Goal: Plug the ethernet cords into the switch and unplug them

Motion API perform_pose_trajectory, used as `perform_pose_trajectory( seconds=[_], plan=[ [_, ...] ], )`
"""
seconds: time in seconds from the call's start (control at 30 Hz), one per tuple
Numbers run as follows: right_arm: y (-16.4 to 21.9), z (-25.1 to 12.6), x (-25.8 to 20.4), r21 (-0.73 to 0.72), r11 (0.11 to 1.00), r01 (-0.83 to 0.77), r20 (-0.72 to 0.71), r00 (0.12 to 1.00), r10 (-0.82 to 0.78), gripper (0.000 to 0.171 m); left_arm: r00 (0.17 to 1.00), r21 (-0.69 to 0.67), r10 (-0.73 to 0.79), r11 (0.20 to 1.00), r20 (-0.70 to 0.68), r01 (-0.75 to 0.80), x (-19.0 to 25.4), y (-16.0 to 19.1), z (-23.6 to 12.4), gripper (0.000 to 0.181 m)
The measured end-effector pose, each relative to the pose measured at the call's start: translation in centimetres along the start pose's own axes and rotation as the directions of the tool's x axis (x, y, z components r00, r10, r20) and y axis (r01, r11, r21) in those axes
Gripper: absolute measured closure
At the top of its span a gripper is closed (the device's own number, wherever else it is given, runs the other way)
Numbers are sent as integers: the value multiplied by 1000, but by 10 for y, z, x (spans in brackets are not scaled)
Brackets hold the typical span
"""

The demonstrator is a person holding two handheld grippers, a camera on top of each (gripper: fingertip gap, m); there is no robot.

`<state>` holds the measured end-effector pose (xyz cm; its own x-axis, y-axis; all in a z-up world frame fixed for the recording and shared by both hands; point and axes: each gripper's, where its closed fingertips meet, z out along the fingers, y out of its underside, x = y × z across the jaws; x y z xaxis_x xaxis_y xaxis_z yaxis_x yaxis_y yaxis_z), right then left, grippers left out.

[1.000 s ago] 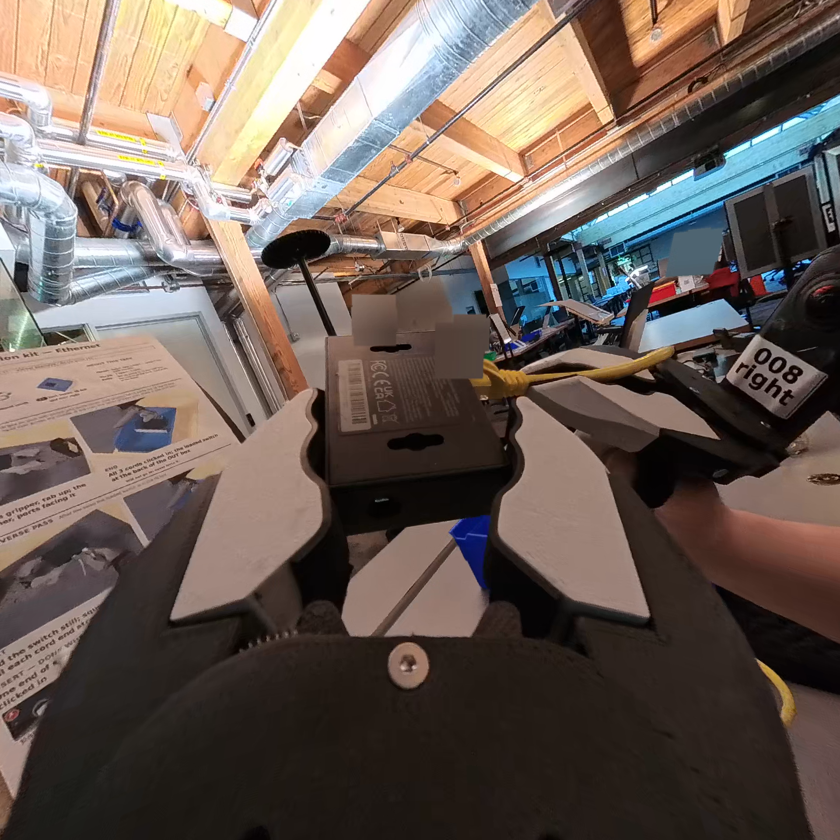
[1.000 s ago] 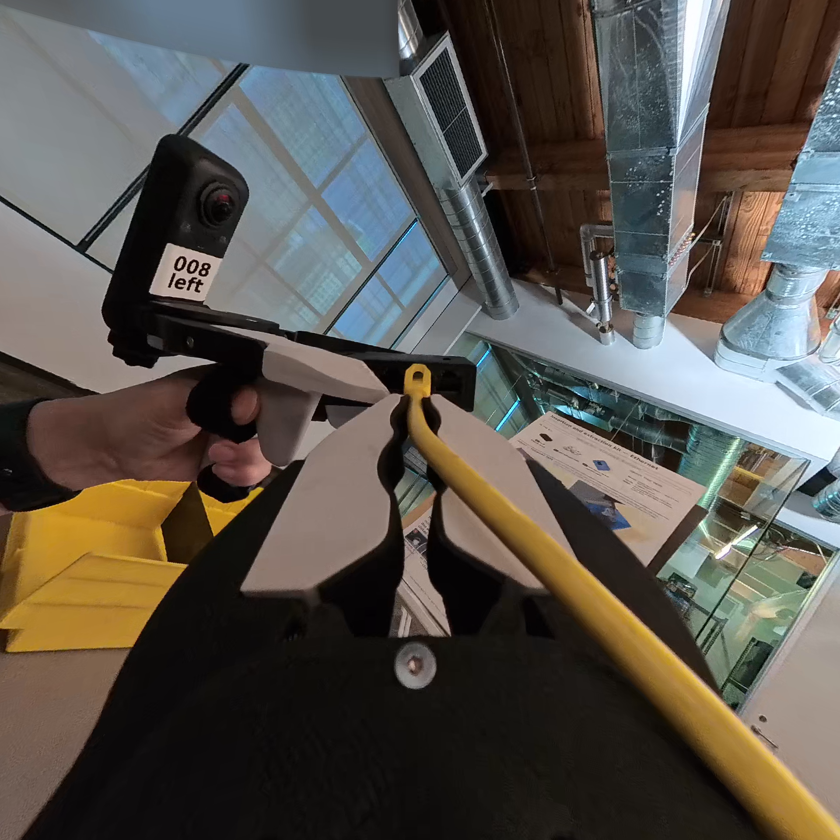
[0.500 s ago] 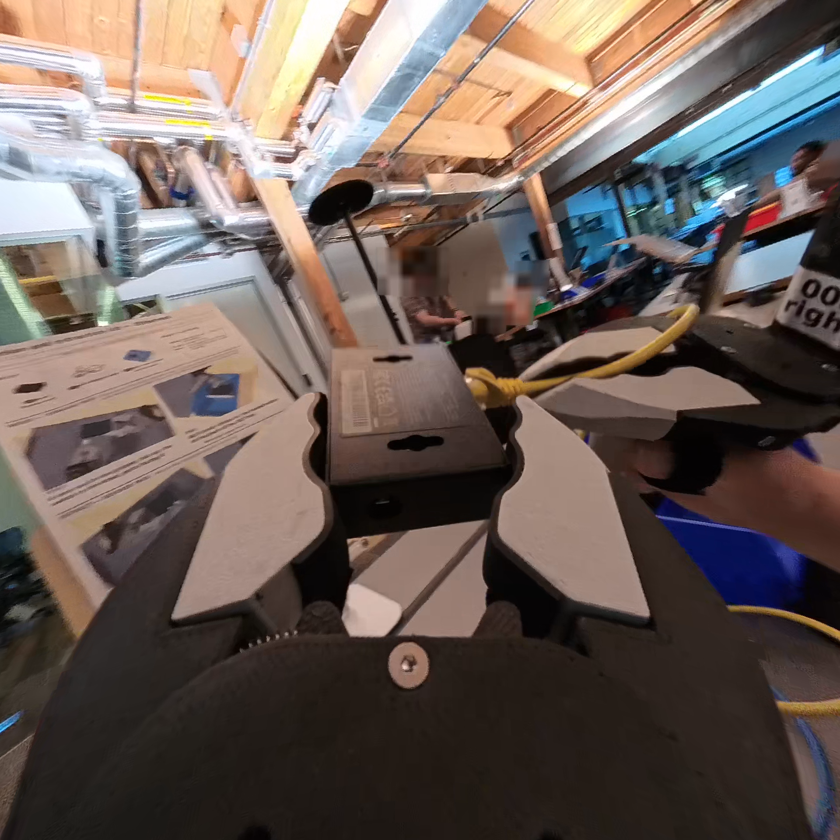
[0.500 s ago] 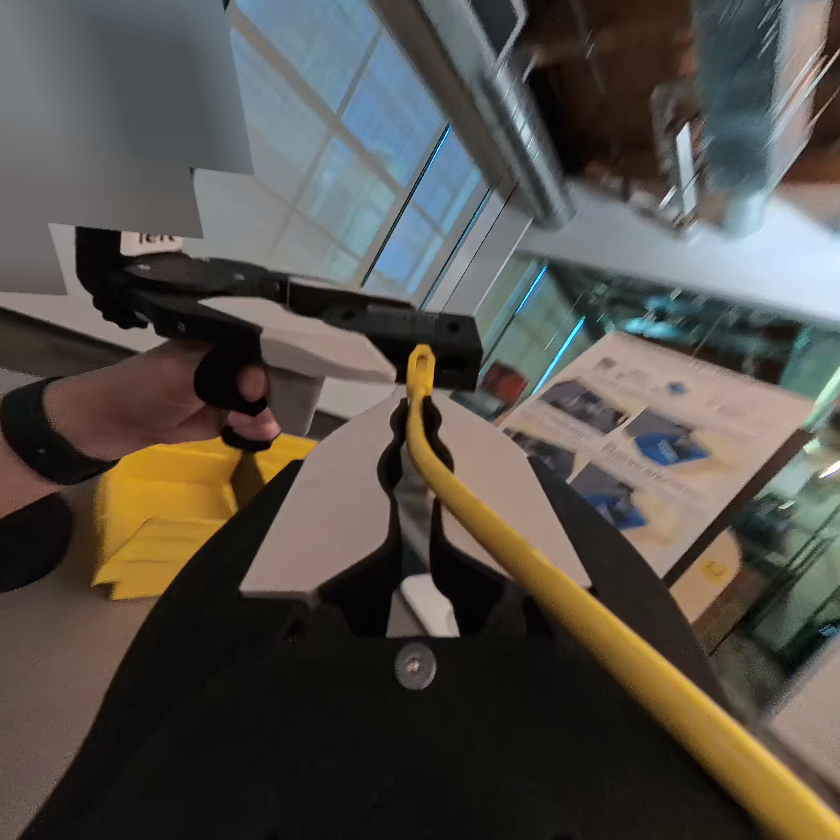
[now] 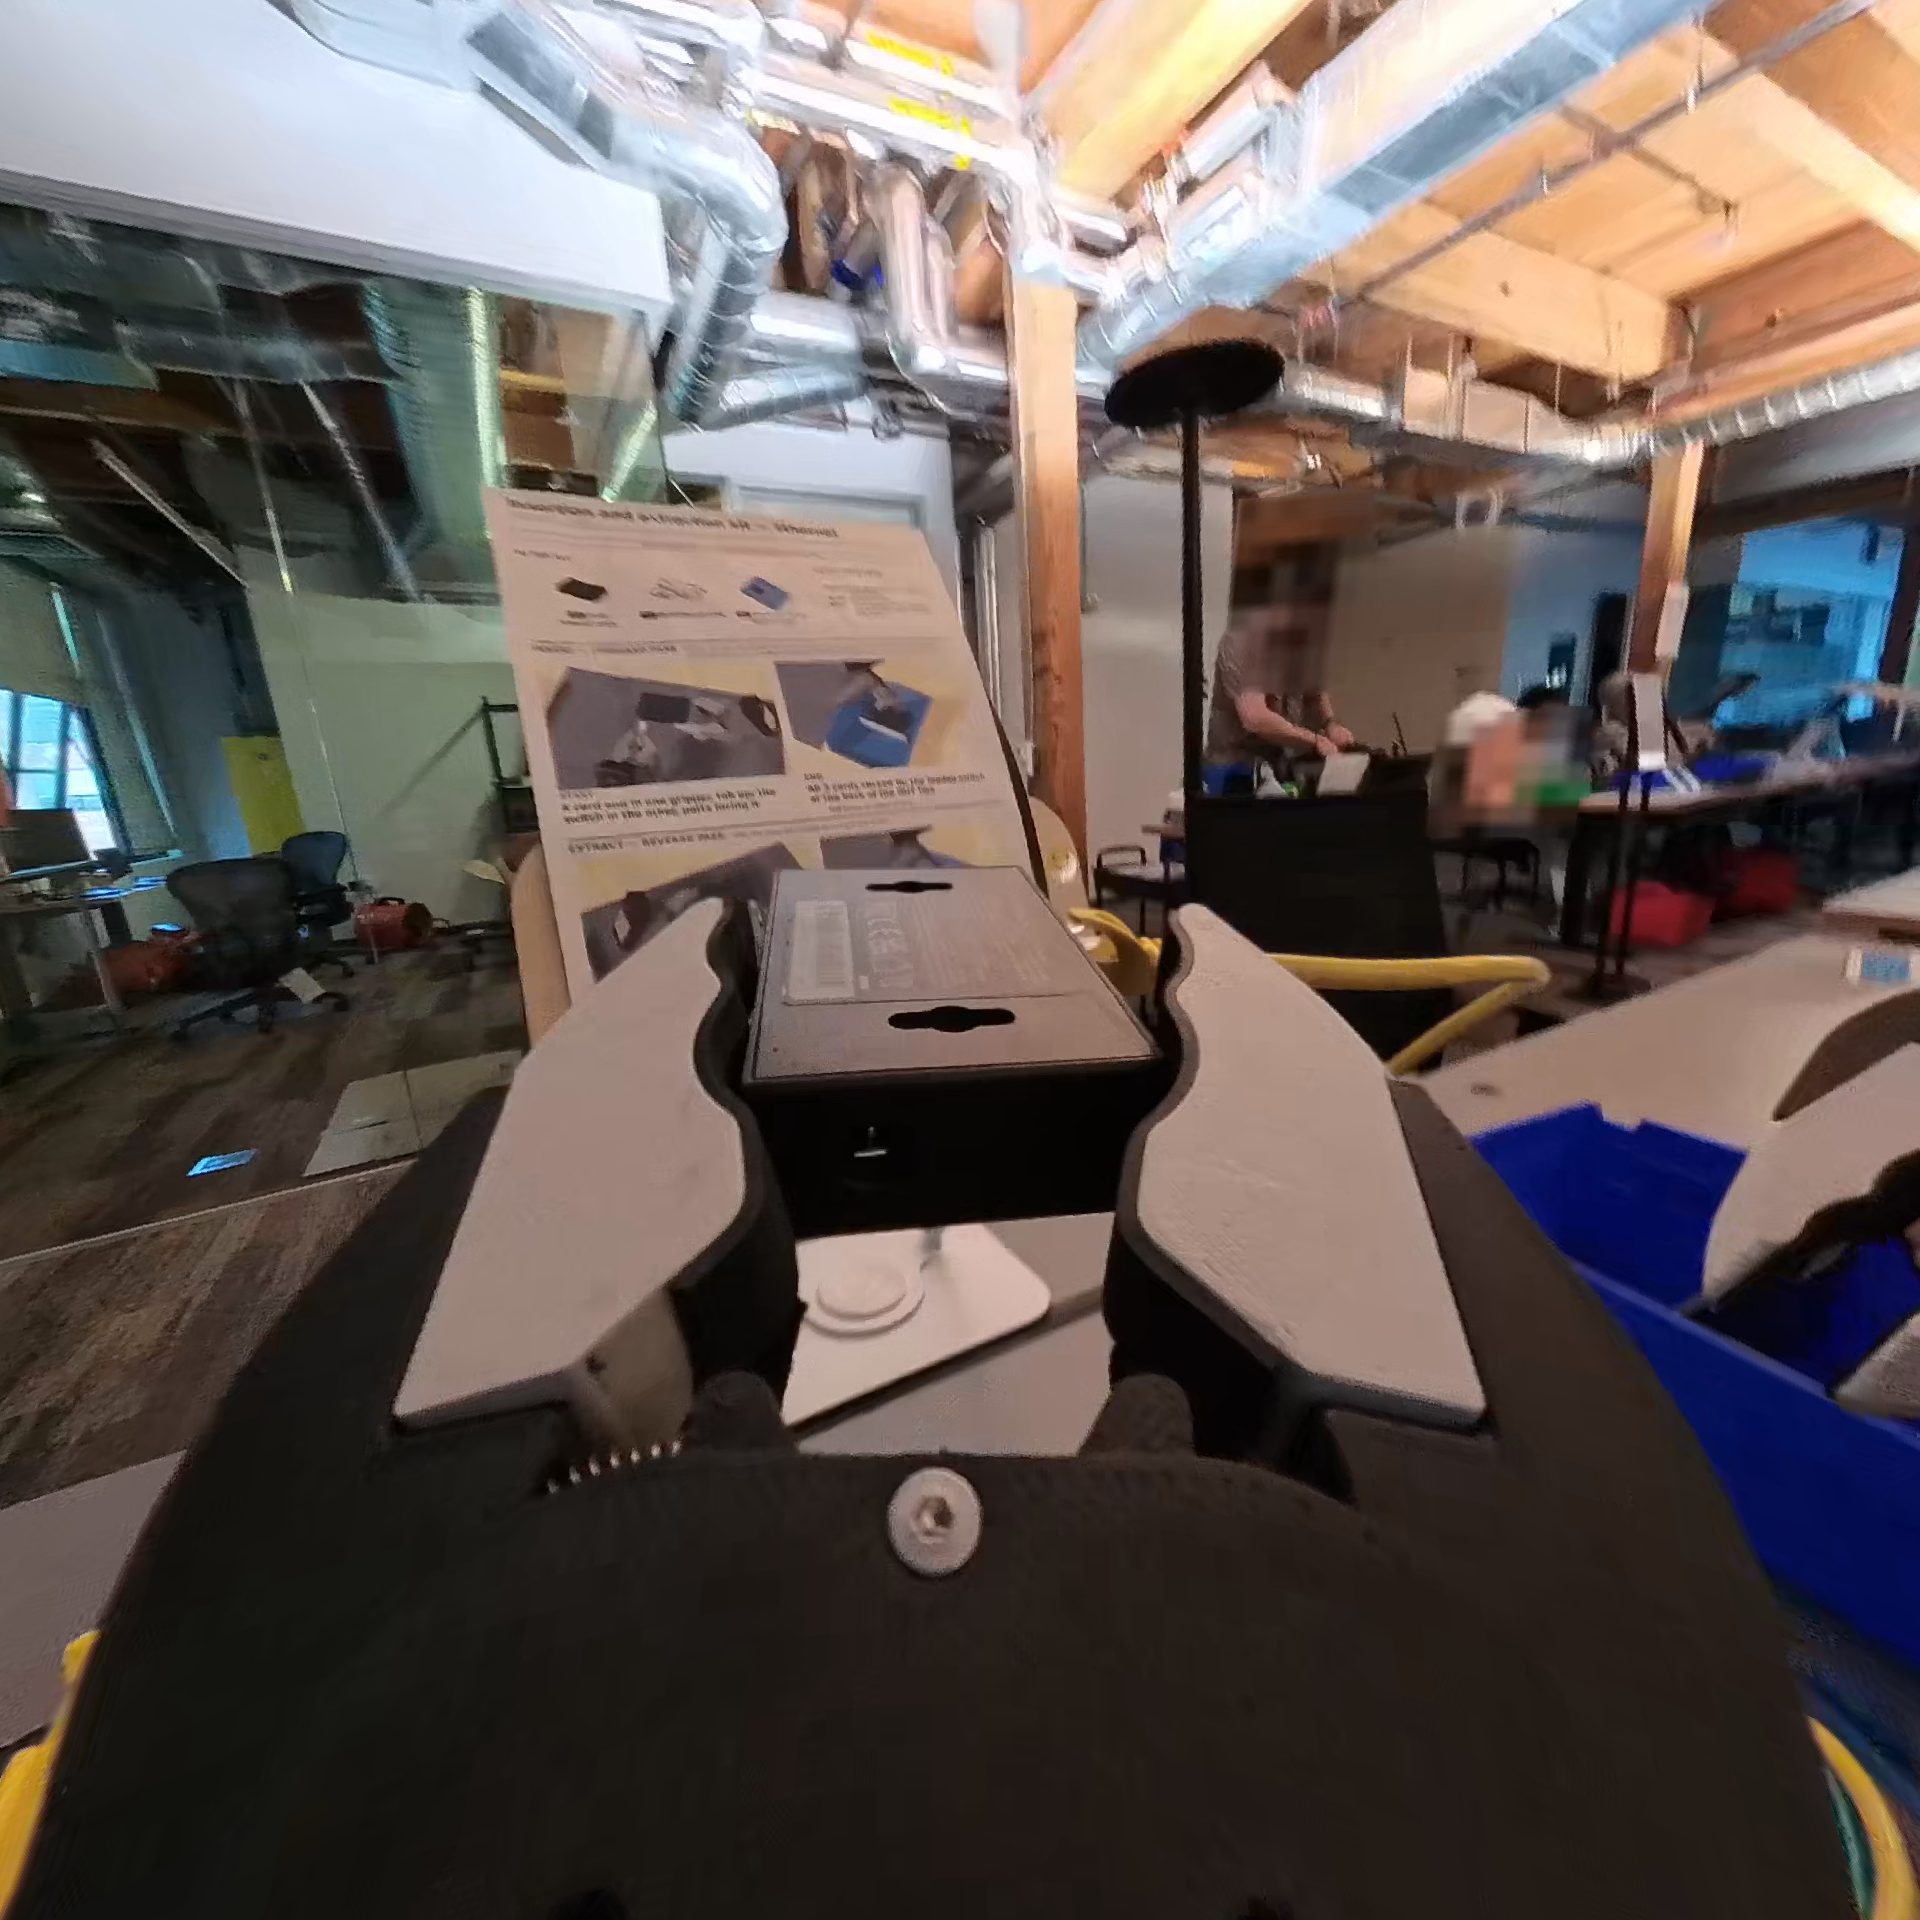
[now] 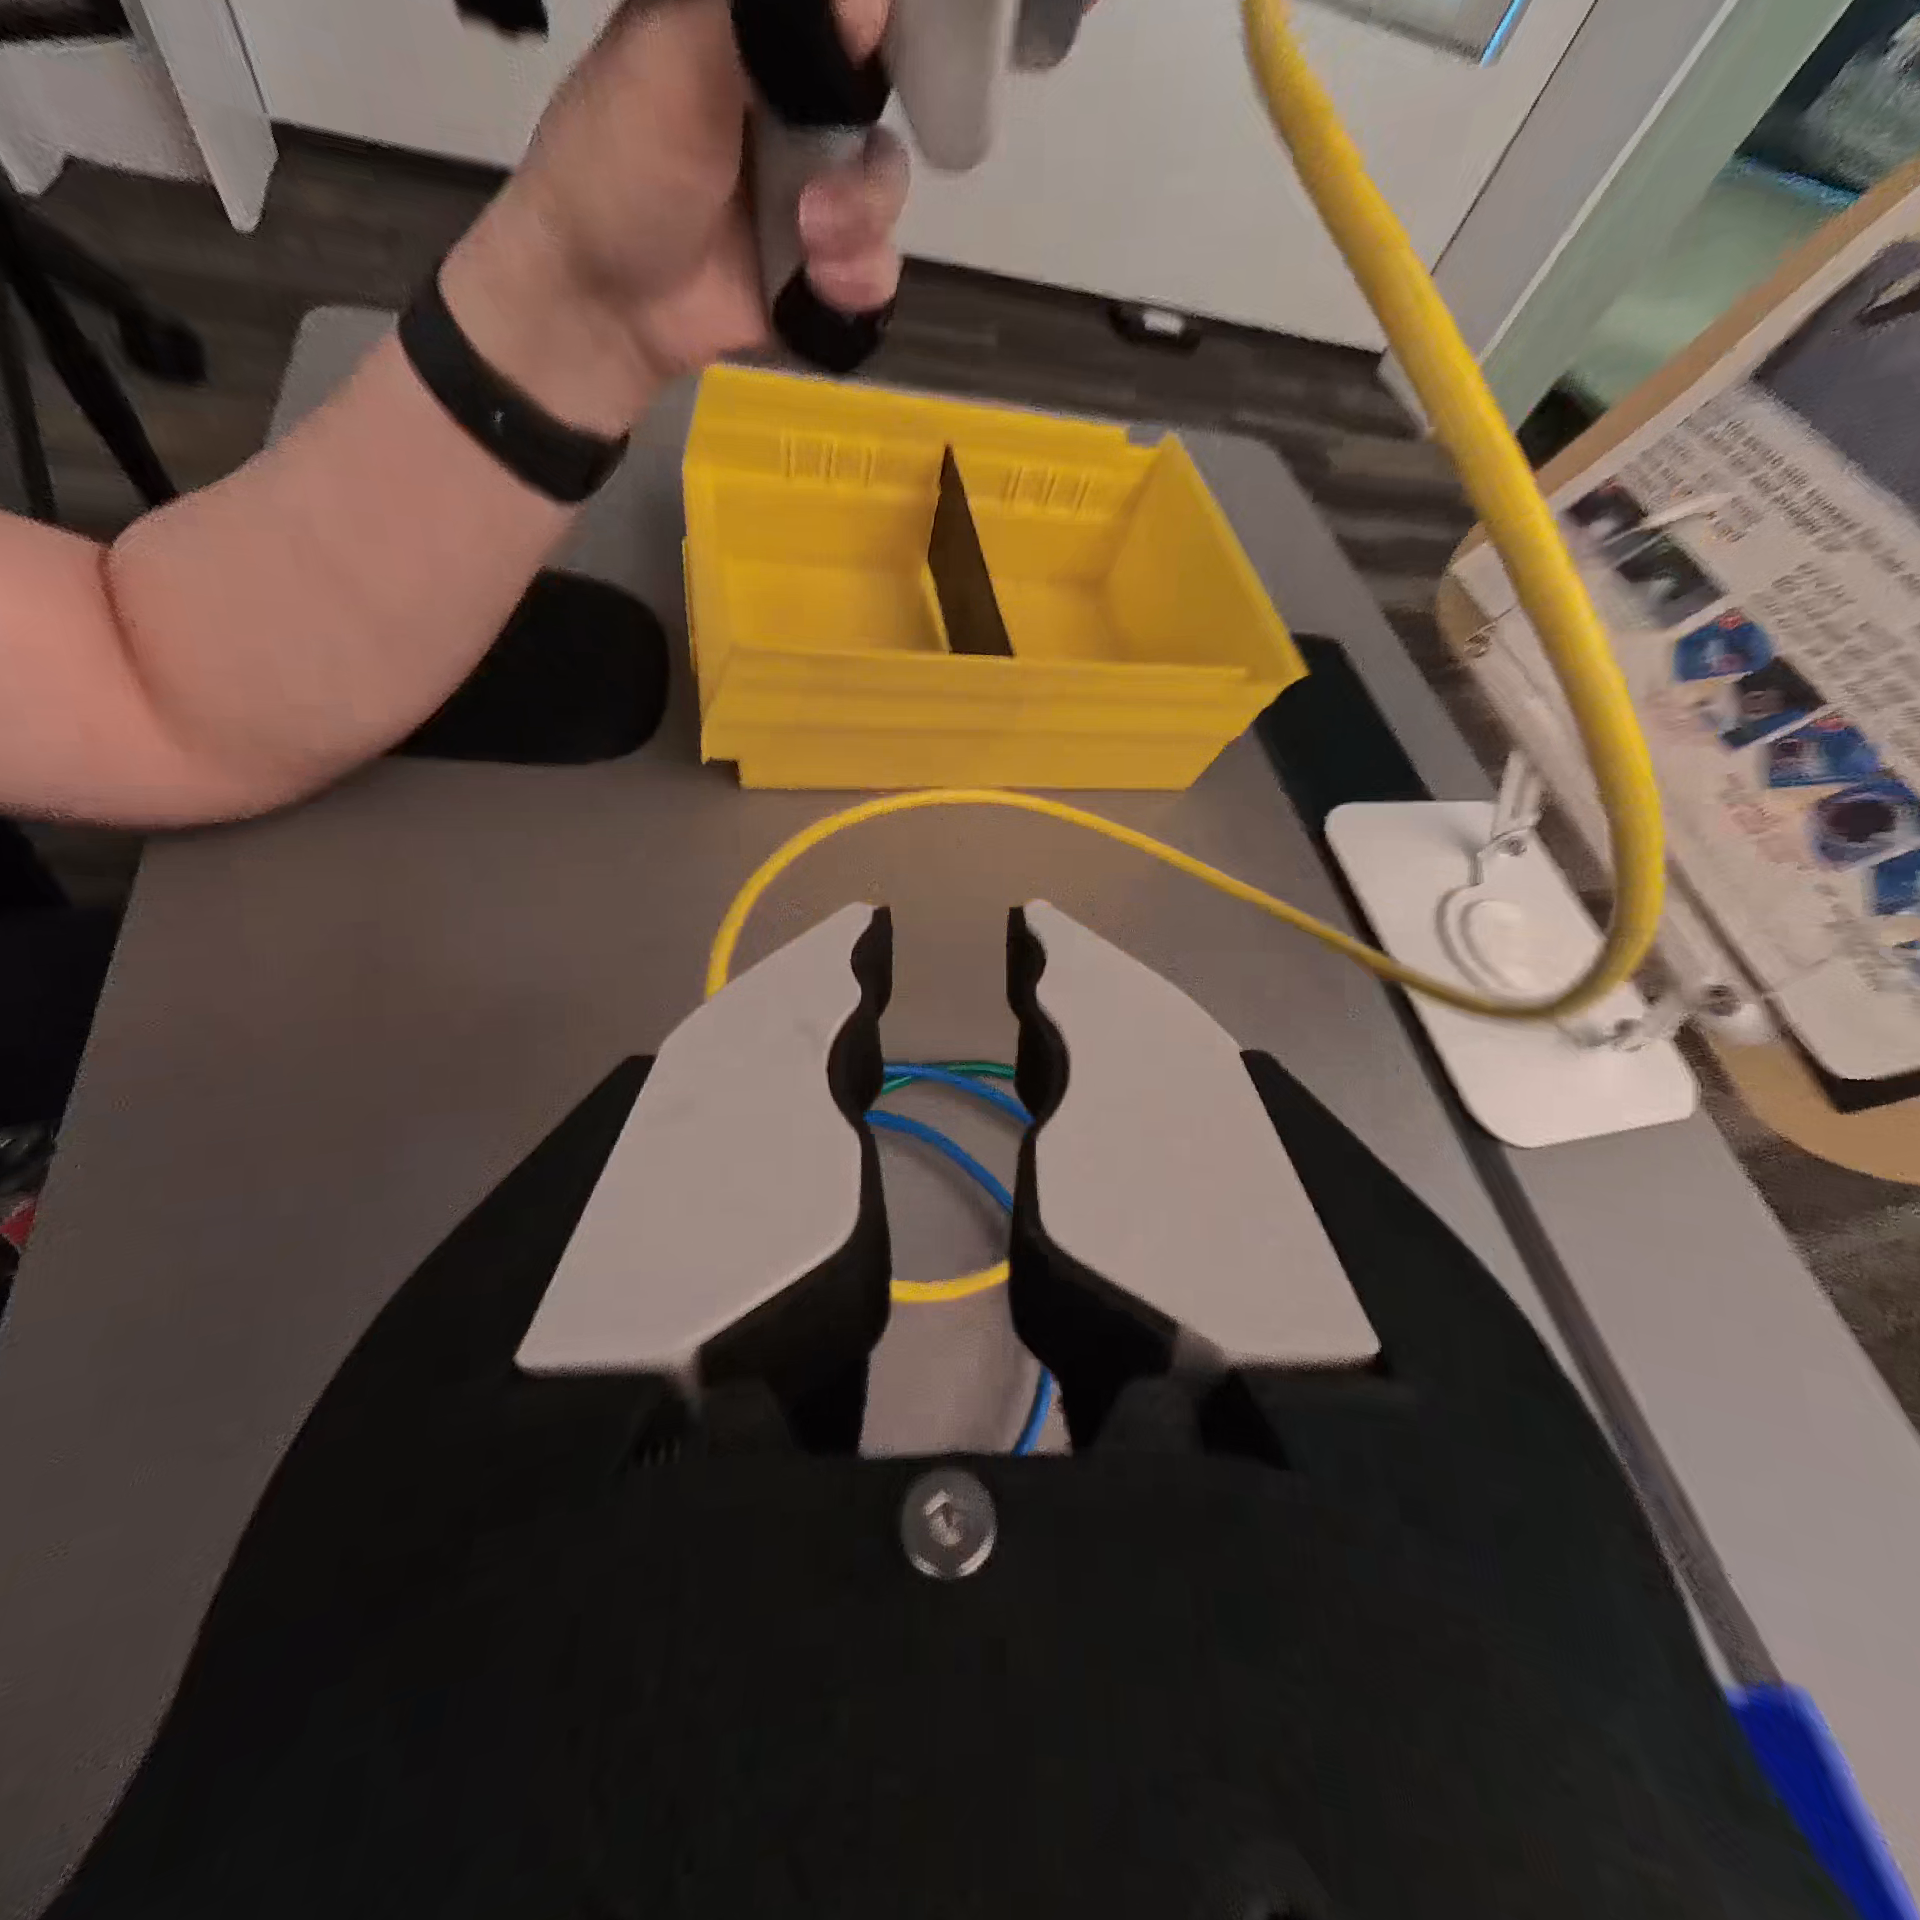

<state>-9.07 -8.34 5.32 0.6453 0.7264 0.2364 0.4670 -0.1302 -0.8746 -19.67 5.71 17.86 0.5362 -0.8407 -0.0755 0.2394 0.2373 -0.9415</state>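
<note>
My left gripper (image 5: 945,935) is shut on the black switch (image 5: 935,987) and holds it above the table. A yellow ethernet cord (image 5: 1403,971) runs from the switch's far right side off to the right. In the right wrist view this yellow cord (image 6: 1455,416) hangs from above, loops low and trails across the grey table (image 6: 364,1039). My right gripper (image 6: 945,920) is open and empty, pointing down at the table. Blue and green cords (image 6: 935,1101) lie on the table under its fingers. The right gripper's fingers (image 5: 1818,1174) show at the right edge of the left wrist view.
A yellow divided bin (image 6: 966,603) stands on the table beyond my right gripper. A blue bin (image 5: 1662,1247) sits to the right. An instruction sheet (image 5: 748,707) leans on a stand with a white base (image 6: 1507,956). The person's hand (image 6: 675,208) holds the left gripper's handle.
My right gripper has let go of the yellow cord, opened and swung down toward the table. The cord stays at the switch. My left gripper has tilted level, still holding the switch.
</note>
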Motion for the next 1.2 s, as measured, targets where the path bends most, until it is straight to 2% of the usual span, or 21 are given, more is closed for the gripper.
perform_pose_trajectory(
  seconds=[0.17,0.27,0.37,0.47,0.5,0.57,0.63,0.7,0.77,0.83,0.93,1.03,1.13,1.2],
  plan=[
    [36,26,-66,-103,994,40,129,991,-27,147,992,-73,103,991,-69,-108,3,10,-4,108],
    [77,37,-108,-128,992,-7,130,991,24,148,993,-59,104,992,-60,-108,-1,5,-8,108],
    [132,47,-120,-258,935,-242,6,968,252,148,992,-44,100,994,-80,-104,0,0,-12,108],
    [166,47,-116,-309,907,-286,-133,957,257,145,990,-36,109,993,-86,-113,0,-4,-16,108],
    [167,45,-113,-288,917,-275,-178,956,231,144,988,-42,116,992,-98,-121,1,-3,-17,108],
    [160,46,-124,-235,921,-311,-159,947,279,146,984,-69,138,987,-112,-146,4,0,-18,108],
    [158,53,-135,-235,867,-439,-142,898,416,142,984,-106,154,981,-94,-164,3,6,-16,108],
    [161,62,-130,-223,803,-552,-220,831,511,127,983,-143,159,975,-93,-171,6,13,-12,108],
    [167,74,-133,-252,759,-600,-256,798,546,136,983,-183,136,970,-124,-158,16,23,-6,108],
    [172,74,-135,-310,770,-558,-286,827,484,146,985,-231,87,965,-151,-121,28,36,2,108],
    [180,43,-153,-474,710,-521,-285,854,436,152,989,-275,56,957,-140,-93,46,56,16,108],
    [181,-8,-175,-585,645,-491,-279,869,409,152,980,-330,134,927,-145,-175,62,82,28,108],
    [184,-69,-185,-648,559,-518,-368,855,366,152,965,-366,203,896,-166,-252,71,101,35,108],
    [174,-96,-189,-627,564,-537,-404,843,355,153,957,-393,162,886,-239,-248,81,113,34,108]
  ],
)
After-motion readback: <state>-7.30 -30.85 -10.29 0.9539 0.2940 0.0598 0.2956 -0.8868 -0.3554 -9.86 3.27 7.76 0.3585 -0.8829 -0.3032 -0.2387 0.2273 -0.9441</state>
